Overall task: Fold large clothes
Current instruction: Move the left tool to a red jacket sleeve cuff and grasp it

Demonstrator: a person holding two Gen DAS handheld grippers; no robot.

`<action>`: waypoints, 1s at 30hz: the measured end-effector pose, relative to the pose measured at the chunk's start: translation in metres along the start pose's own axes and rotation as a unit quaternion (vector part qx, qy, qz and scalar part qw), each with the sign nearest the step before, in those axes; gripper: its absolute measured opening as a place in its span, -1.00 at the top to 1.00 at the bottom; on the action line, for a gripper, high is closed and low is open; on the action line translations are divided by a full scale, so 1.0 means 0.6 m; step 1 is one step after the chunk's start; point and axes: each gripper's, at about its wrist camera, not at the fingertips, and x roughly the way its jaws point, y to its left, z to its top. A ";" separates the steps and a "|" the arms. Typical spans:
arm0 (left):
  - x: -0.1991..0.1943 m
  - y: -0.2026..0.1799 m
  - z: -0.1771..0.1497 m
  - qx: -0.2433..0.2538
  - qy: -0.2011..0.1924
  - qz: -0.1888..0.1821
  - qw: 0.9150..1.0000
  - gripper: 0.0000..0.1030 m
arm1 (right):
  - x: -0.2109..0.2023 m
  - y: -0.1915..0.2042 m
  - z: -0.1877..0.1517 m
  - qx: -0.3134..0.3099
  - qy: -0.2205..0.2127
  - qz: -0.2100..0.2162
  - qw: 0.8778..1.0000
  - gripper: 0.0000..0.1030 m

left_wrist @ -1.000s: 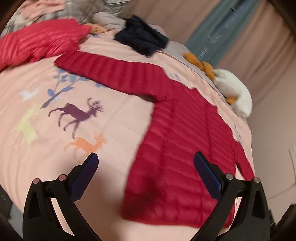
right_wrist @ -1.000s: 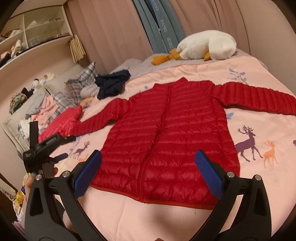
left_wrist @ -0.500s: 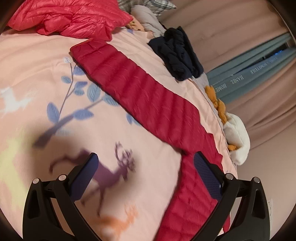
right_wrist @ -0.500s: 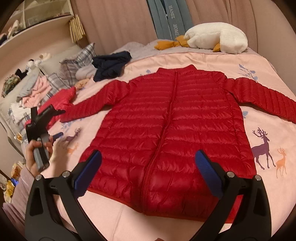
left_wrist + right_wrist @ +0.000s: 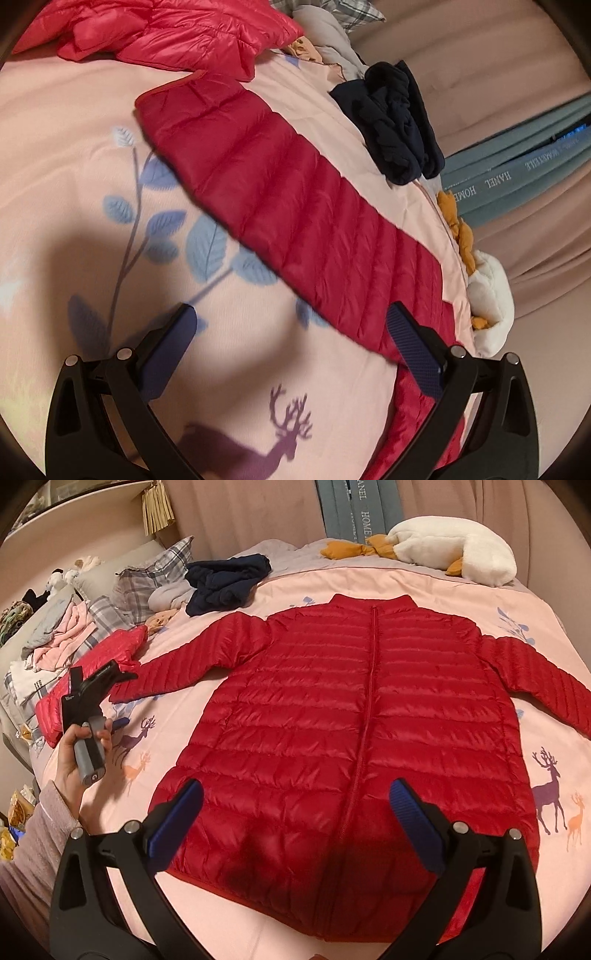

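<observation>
With the red puffer jacket spread flat mid-bed, you aim the left gripper (jaws wide, like the right gripper) toward its left sleeve; next, pinch the cuff.

Pink curtains, wall shelf, bed.

Jacket is shiny quilted puffer fabric, bedspread soft matte cloth, tool fingers ribbed blue rubbery pads.

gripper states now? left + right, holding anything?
Left gripper: open, holding nothing, over the red jacket's sleeve.
Right gripper: open, holding nothing, over the red jacket hem.
</observation>
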 end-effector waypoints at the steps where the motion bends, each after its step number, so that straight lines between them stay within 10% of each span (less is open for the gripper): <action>1: 0.004 0.004 0.007 -0.008 -0.001 -0.004 1.000 -0.97 | 0.003 0.001 0.000 0.003 0.000 0.002 1.000 -0.96; 26: 0.064 0.010 0.114 -0.071 -0.019 -0.022 0.997 -0.97 | 0.026 -0.032 0.016 0.010 0.009 -0.024 1.000 -0.96; 30: 0.064 0.006 0.109 -0.054 -0.033 0.012 0.998 -0.34 | 0.028 -0.038 0.016 0.014 0.009 -0.023 1.000 -0.96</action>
